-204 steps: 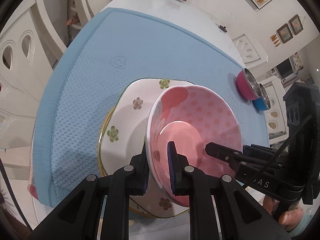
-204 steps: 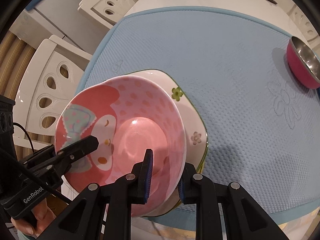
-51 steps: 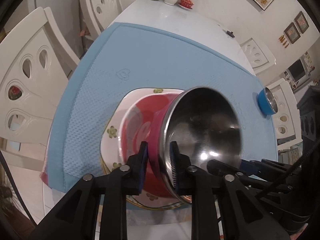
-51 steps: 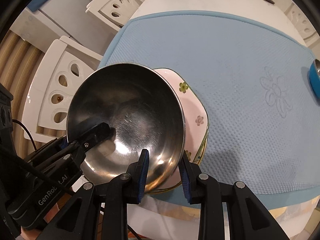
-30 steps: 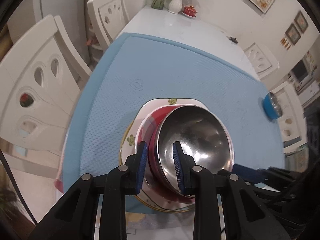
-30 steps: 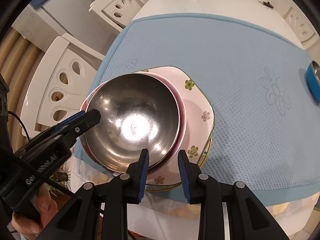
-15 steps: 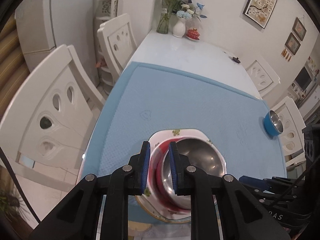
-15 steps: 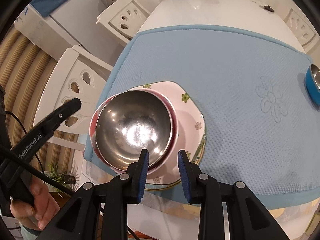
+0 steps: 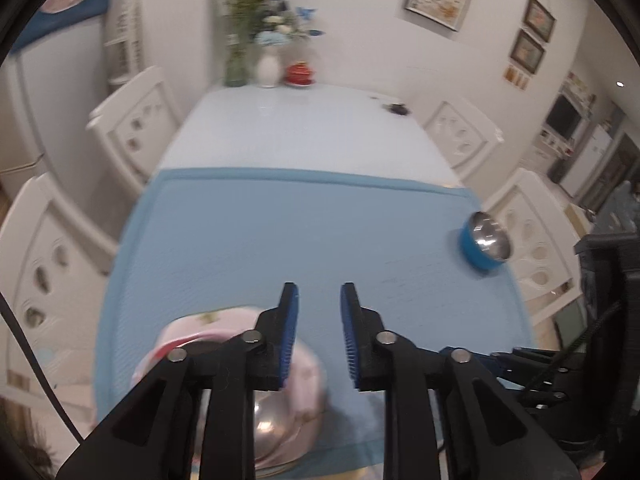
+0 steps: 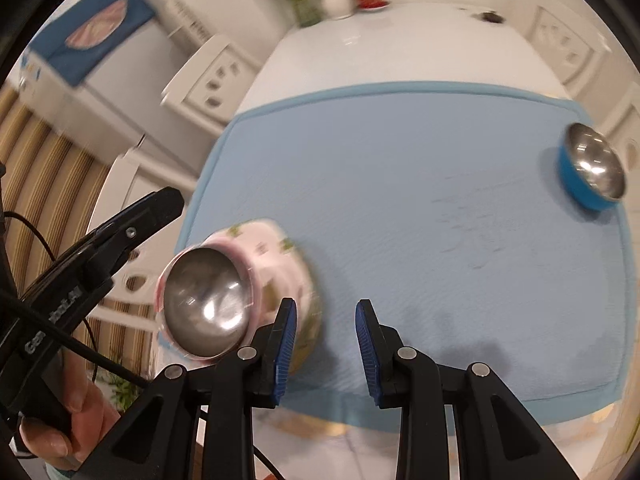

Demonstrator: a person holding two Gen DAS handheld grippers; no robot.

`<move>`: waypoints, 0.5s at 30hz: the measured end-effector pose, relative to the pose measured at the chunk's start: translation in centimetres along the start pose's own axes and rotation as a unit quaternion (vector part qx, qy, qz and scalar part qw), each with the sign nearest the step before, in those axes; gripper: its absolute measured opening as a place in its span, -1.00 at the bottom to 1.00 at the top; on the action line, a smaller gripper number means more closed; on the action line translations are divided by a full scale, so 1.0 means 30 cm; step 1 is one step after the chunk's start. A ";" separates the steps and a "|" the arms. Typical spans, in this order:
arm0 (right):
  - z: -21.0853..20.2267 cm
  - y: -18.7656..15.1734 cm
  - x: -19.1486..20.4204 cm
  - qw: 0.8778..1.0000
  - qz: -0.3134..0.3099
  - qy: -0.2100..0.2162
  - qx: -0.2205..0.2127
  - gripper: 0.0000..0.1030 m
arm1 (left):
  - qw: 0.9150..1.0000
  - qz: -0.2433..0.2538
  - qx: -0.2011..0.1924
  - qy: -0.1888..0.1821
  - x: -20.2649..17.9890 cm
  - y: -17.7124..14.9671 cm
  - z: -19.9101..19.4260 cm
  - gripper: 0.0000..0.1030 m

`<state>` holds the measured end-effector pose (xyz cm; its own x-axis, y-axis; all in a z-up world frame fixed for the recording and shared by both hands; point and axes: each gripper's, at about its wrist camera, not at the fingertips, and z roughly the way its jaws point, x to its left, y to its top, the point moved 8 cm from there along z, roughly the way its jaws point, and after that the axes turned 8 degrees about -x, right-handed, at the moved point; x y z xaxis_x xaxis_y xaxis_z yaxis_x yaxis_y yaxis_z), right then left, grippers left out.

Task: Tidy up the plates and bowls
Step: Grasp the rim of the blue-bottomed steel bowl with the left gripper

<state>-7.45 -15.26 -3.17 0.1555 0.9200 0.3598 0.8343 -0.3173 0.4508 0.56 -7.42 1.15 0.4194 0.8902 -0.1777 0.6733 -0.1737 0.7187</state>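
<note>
A steel-lined bowl (image 10: 206,306) sits nested in a pink bowl on the flowered square plate (image 10: 280,258) at the near left of the blue mat (image 10: 400,200); the stack also shows blurred in the left wrist view (image 9: 272,428). A blue steel-lined bowl (image 10: 592,172) stands at the mat's far right edge, also in the left wrist view (image 9: 484,246). My left gripper (image 9: 316,336) is open and empty above the mat, right of the stack. My right gripper (image 10: 326,344) is open and empty, just right of the stack.
White chairs (image 9: 132,132) stand along both sides of the white table (image 9: 300,128). Vases with flowers (image 9: 268,68) and a red dish stand at the table's far end. A small dark object (image 9: 396,110) lies on the far table.
Both grippers have lifted and pulled back from the stack, turning toward the right. The jaws have opened wider. The steel-lined bowl stays nested in the pink bowl on the plate.
</note>
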 end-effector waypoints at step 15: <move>-0.162 0.166 -0.743 0.985 0.158 -0.067 -0.021 -0.18 | 0.994 0.026 0.039 -0.101 -0.594 0.096 0.344 -0.49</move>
<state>-9.33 -38.45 -4.98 0.4748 0.7949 0.3777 0.7111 -0.5994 0.3675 1.32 -28.15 -0.55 0.5625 0.7783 -0.2792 0.6899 -0.2557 0.6773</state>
